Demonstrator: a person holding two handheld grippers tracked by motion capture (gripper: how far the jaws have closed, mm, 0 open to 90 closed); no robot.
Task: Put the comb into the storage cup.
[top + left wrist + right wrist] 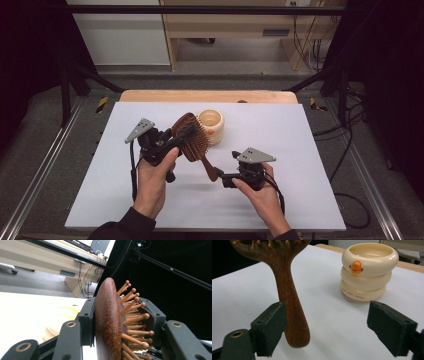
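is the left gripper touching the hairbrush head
Touching. The left gripper view shows the left gripper clamped on the hairbrush: one pad on its back, one against its bristles.

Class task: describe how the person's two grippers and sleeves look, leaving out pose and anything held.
Both the left gripper and right gripper are black, each topped by a grey three-cornered plate, with a black cable trailing back. The jaws carry dark pads and brass-coloured rivets. The sleeves are dark.
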